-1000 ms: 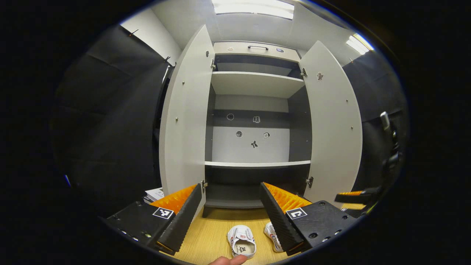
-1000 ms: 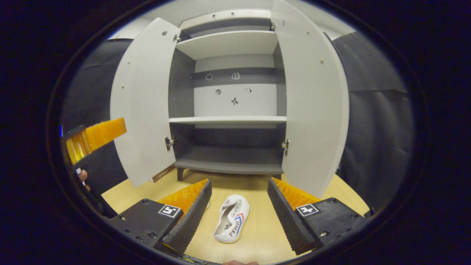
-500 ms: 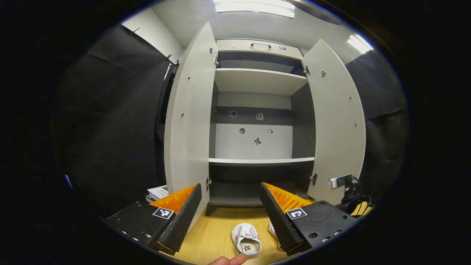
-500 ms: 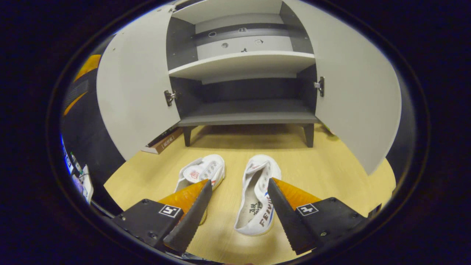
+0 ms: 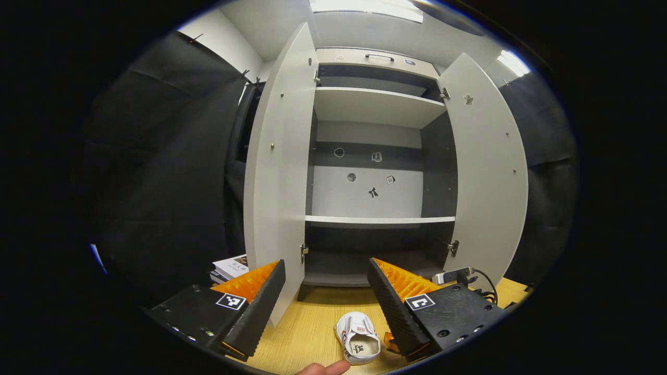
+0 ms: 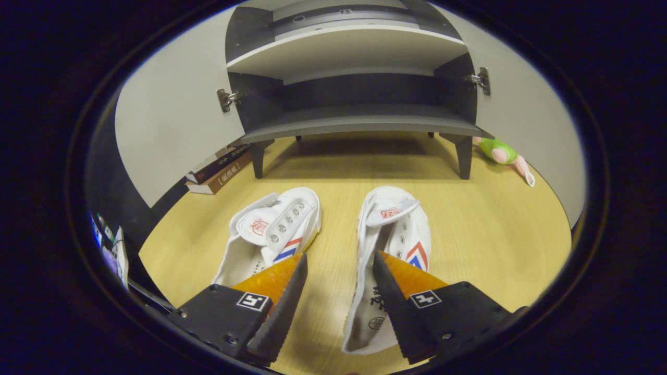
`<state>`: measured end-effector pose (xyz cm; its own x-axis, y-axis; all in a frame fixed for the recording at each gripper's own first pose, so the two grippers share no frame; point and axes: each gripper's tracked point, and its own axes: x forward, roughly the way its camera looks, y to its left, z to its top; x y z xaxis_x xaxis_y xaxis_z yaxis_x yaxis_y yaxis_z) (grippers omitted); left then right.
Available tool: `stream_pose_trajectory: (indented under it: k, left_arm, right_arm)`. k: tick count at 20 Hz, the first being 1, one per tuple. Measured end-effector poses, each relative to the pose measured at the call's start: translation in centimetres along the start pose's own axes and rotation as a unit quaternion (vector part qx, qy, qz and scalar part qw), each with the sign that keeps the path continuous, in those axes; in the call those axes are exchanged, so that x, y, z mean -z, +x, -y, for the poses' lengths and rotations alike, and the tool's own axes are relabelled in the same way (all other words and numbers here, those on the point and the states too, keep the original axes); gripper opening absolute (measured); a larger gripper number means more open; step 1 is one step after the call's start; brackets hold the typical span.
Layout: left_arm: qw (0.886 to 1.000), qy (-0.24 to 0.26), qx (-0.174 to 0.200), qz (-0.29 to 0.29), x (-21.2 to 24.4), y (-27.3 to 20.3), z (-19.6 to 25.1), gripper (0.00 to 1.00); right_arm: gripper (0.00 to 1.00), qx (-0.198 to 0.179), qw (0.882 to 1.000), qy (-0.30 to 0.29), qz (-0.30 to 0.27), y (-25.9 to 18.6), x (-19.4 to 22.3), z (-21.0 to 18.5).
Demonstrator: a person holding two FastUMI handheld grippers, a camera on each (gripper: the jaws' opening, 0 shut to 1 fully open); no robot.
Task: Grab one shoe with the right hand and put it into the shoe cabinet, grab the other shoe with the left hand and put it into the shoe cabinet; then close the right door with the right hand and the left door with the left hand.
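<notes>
Shoe cabinet (image 5: pixel 375 224) stands open on the wooden floor (image 6: pixel 484 229), left door (image 5: pixel 279 172) and right door (image 5: pixel 487 172) both swung wide, grey shelves inside bare, small stickers on the back panel. In the right gripper view the bottom shelf (image 6: pixel 359 122) sits just above the floor on short dark legs. Two white shoes lie side by side on the floor in front of the cabinet, toes toward it: left shoe (image 6: pixel 271 234) and right shoe (image 6: pixel 391 250), each with red-blue side marks. Right hand-held gripper (image 6: pixel 338 260) is low over the shoes, fingers spread, one finger over the heel part of the left shoe, the other over the right shoe's opening; contact cannot be told, nothing pinched. Left hand-held gripper (image 5: pixel 325 265) is held higher, facing the cabinet, fingers spread and holding nothing; one shoe (image 5: pixel 357 344) shows on the floor below between them. Stack of books (image 6: pixel 219 172) lies by the cabinet's left leg, under the left door. Green plush toy (image 6: pixel 503 156) lies on the floor near the right leg. A fingertip (image 5: pixel 323 369) shows at the bottom edge of the left gripper view.
</notes>
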<state>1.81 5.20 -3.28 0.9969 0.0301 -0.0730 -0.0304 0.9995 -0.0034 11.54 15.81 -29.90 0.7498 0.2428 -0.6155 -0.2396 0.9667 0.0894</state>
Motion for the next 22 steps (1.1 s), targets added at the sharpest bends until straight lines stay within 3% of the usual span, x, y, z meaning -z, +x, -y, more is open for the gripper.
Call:
stream_pose_trajectory:
  k: [1,3,5,6,8,9,10,11,14,18,22]
  left_arm:
    - [1.0,0.0,-0.002,-0.002,0.2,0.1,-0.2,0.95]
    - [1.0,0.001,-0.006,-0.007,0.5,0.3,-0.7,0.95]
    - [1.0,0.0,-0.009,-0.011,0.8,0.4,-1.0,0.95]
    - [1.0,-0.001,-0.009,-0.013,0.9,0.5,-1.1,0.95]
    - [1.0,-0.003,-0.011,-0.013,1.0,0.4,-1.3,0.95]
    - [1.0,-0.004,-0.012,-0.013,1.1,0.4,-1.4,0.95]
    - [1.0,-0.005,-0.012,-0.014,1.2,0.5,-1.4,0.95]
    - [1.0,-0.006,-0.013,-0.015,1.3,0.6,-1.5,0.95]
    - [1.0,-0.009,-0.015,-0.015,1.4,0.7,-1.5,0.95]
    - [1.0,-0.009,-0.014,-0.015,1.5,0.6,-1.3,0.95]
    - [1.0,-0.009,-0.006,-0.011,1.5,0.6,-0.6,0.95]
  right_arm:
    - [0.74,0.0,1.0,0.0,-0.002,0.5,0.1,-0.1]
    - [0.75,0.006,1.0,-0.003,-0.006,1.4,0.1,-0.1]
    - [0.68,0.021,1.0,-0.015,-0.003,2.1,0.0,0.5]
    - [0.55,0.022,1.0,-0.021,-0.001,2.2,-0.1,0.7]
    - [0.53,0.033,0.999,-0.033,0.004,2.4,-0.1,1.5]
    - [0.47,0.038,0.999,-0.038,0.006,2.4,-0.1,1.9]
    - [0.16,0.043,0.998,-0.038,0.007,2.3,-0.2,2.3]
    - [0.18,0.044,0.998,-0.036,0.008,2.5,-0.1,2.5]
    - [0.04,0.039,0.998,-0.035,0.02,2.3,-0.4,2.8]
    - [0.04,0.041,0.995,-0.077,0.05,0.5,-1.8,3.5]
    - [0.04,0.038,0.994,-0.081,0.061,-2.2,-2.6,3.9]
